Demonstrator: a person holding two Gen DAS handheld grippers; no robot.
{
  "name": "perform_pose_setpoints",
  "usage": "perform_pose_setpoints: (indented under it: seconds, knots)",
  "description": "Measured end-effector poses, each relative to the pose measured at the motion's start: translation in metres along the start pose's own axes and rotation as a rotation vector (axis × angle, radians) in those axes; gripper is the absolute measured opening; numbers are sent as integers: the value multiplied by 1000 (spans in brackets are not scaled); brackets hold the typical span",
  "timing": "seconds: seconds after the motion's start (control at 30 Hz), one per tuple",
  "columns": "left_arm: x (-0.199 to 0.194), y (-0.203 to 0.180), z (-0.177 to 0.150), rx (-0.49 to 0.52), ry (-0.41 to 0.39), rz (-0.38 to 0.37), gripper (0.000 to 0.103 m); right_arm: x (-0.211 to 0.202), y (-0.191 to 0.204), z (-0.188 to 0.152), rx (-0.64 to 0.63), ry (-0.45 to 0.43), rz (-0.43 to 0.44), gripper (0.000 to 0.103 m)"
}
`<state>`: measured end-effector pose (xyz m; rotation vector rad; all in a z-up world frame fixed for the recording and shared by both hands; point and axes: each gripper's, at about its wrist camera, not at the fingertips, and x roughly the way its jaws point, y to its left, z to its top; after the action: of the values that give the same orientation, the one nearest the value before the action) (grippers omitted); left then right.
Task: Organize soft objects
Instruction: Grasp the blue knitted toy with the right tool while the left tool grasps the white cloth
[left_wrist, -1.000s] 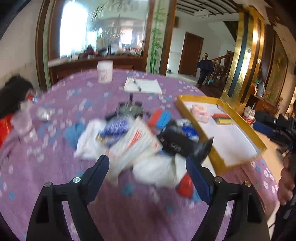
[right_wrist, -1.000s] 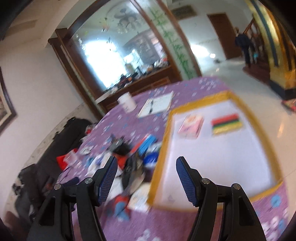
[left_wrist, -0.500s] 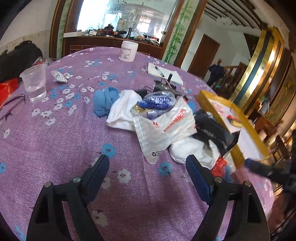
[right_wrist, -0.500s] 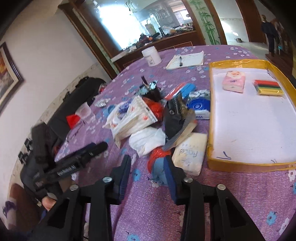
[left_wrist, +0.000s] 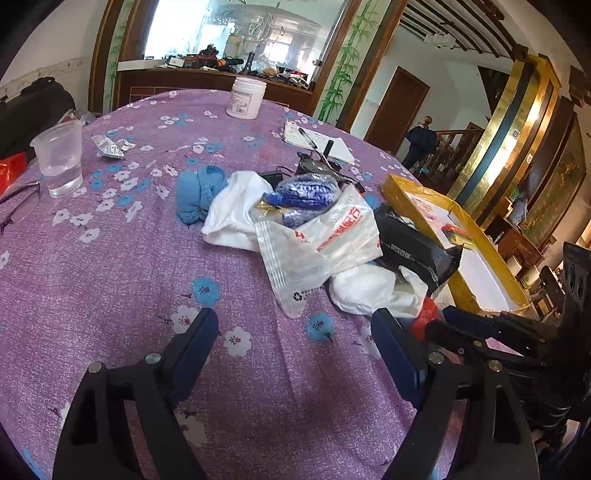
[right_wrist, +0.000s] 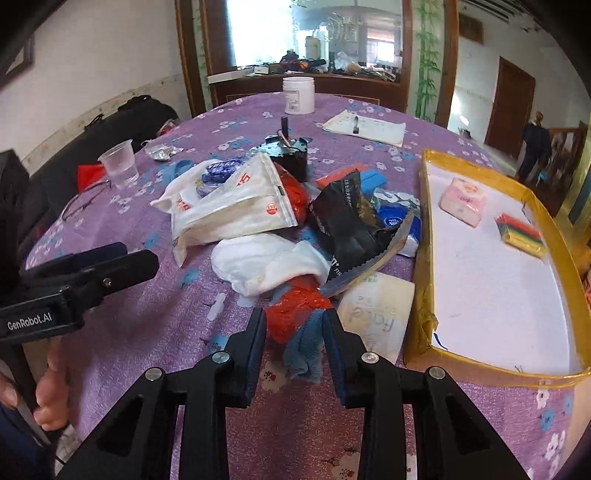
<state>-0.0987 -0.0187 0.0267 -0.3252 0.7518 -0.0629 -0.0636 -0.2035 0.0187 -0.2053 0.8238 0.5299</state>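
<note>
Currently the right hand-held gripper (right_wrist: 294, 334) has just been closing and now pinches a blue knitted cloth bunched with a red mesh wad (right_wrist: 295, 314) at the near edge of the pile; both pads look pressed on the bundle, which lies on the purple flowered tabletop (right_wrist: 177, 332). Left hand-held gripper (left_wrist: 291, 343) hangs spread wide over bare cloth short of the pile, holding nothing.

Just behind the pinched bundle: a crumpled white cloth (right_wrist: 266, 262), a flat white tissue pack (right_wrist: 376, 314) and a torn black foil bag (right_wrist: 351, 229). Further in, a white zip pouch with red print (right_wrist: 229, 206), a second blue knitted piece (left_wrist: 199, 192) and a small black device with a wire (right_wrist: 291, 155), which is not soft.

To the right, a shallow white tray with yellow taped rim (right_wrist: 421, 295) holds only a pink tissue pack (right_wrist: 463, 201) and a stack of coloured sponge cloths (right_wrist: 521, 232), both at its far end.

Judgement: early stage. Two items filed, most of the pile unsorted; the current grasp looks set for a lift and carry to the tray.

Far side: clear plastic cup of water (left_wrist: 59, 158), white jar (left_wrist: 245, 98), notepad with pen (right_wrist: 364, 127).
</note>
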Motion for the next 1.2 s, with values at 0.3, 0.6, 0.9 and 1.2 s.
perform_pose_setpoints:
  seconds: [0.3,0.6,0.9,1.2]
  knots:
    - [-5,-16,-3,50,-3,20,84,5,-10,-4,12,-20,26,24]
    - [21,-64,3,176,80,51,84,-42,-34,-40,101,-77,172,17]
    - [87,-91,21,199,249,145,74,-58,-61,-64,174,-86,198,17]
    - [70,-92,6,213,226,155,22,-56,-71,-65,204,-72,202,23]
